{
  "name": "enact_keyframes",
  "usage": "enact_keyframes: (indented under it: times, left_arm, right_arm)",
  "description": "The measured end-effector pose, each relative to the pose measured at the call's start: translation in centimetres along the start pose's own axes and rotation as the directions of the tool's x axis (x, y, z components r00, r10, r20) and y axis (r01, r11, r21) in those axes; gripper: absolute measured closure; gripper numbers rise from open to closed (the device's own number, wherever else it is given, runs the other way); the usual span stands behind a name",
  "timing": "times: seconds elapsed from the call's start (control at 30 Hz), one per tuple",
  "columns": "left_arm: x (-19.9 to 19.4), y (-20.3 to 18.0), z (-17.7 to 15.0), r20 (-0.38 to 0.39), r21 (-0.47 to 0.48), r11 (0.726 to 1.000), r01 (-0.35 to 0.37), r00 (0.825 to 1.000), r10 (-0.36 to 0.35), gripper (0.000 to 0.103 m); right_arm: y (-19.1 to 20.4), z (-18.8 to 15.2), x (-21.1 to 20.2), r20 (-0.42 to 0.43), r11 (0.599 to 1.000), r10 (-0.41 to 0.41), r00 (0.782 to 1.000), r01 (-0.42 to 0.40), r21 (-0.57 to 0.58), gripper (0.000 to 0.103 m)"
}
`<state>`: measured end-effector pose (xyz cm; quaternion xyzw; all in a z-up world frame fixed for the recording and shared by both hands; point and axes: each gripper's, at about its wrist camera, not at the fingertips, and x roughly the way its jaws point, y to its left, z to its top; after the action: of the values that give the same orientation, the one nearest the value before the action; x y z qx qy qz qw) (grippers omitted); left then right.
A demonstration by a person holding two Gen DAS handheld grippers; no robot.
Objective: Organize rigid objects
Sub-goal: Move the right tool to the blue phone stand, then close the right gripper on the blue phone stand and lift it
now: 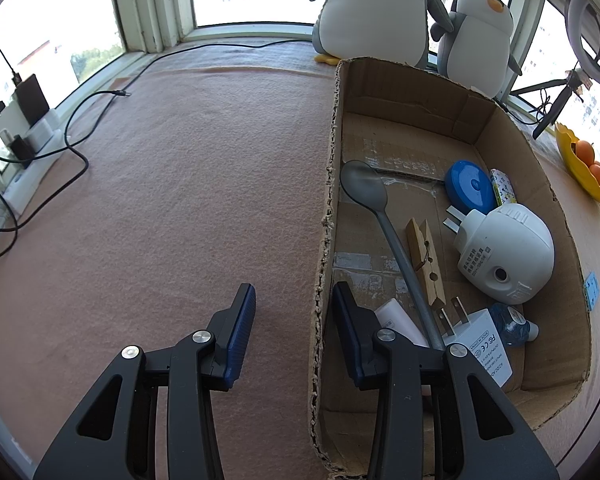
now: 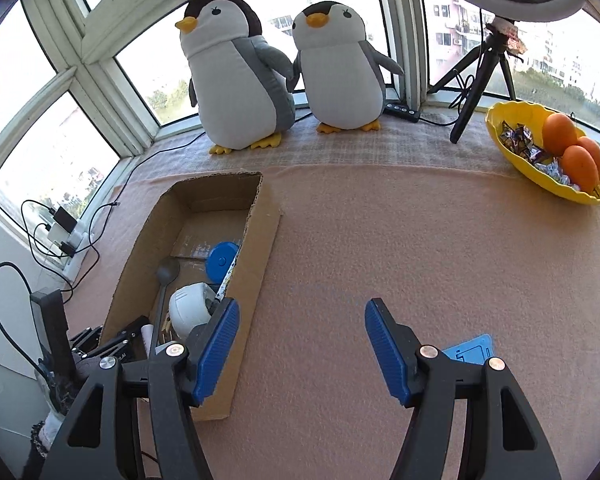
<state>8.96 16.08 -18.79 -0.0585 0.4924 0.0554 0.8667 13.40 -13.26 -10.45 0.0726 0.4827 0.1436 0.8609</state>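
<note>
Left tongs (image 1: 294, 320) tilted down, parted astride the left wall of the cardboard box (image 1: 500, 128), one finger inside near the grey spoon (image 1: 364, 186), clamping nothing. Right tongs (image 2: 302, 344) open, empty, tilted down over the bench (image 2: 380, 240); cardboard box just left, blue card (image 2: 470, 350) behind the right finger.

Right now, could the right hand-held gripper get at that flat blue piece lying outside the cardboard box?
Probably yes. The flat blue piece lies on bare pink cloth just beside the right hand-held gripper, whose jaws are open and empty. Nothing covers it, though lying flat may make pinching awkward.
</note>
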Motion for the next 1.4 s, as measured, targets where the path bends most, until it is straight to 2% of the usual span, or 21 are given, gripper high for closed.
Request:
enact_keyframes:
  times: [0.17, 0.37, 0.67, 0.93, 1.3, 1.4]
  left_arm:
    - [0.0, 0.0, 0.0, 0.0, 0.001, 1.0, 0.0, 1.0, 0.0, 0.065]
    - [0.0, 0.0, 0.0, 0.0, 0.001, 1.0, 0.0, 1.0, 0.0, 0.065]
    - [0.0, -0.1, 0.2, 0.001, 0.003, 1.0, 0.0, 1.0, 0.0, 0.065]
    - [0.0, -0.2, 0.2, 0.003, 0.001, 1.0, 0.002, 1.0, -0.002, 0.065]
    - [0.0, -0.1, 0.3, 0.003, 0.0, 1.0, 0.002, 1.0, -0.002, 0.065]
    - [0.0, -0.1, 0.3, 0.004, 0.0, 1.0, 0.001, 1.0, -0.001, 0.065]
  right_arm:
    - [-4.0, -1.1, -0.6, -0.012, 0.995, -0.034, 0.999, 0.035, 0.093, 0.042]
    - [-8.8, -3.1, 0.5, -0.082, 0.968, -0.047, 0.996, 0.066, 0.242, 0.042]
    - [-13.7, -5.3, 2.2, -0.156, 0.905, 0.014, 0.988, 0.054, 0.422, 0.042]
    - [-15.2, -6.0, 3.9, -0.178, 0.851, 0.117, 0.977, -0.006, 0.526, 0.042]
    - [-13.9, -3.3, 5.6, -0.194, 0.888, 0.093, 0.977, 0.007, 0.461, 0.042]
    - [-12.8, -2.3, 6.5, -0.208, 0.91, 0.089, 0.974, 0.005, 0.415, 0.042]
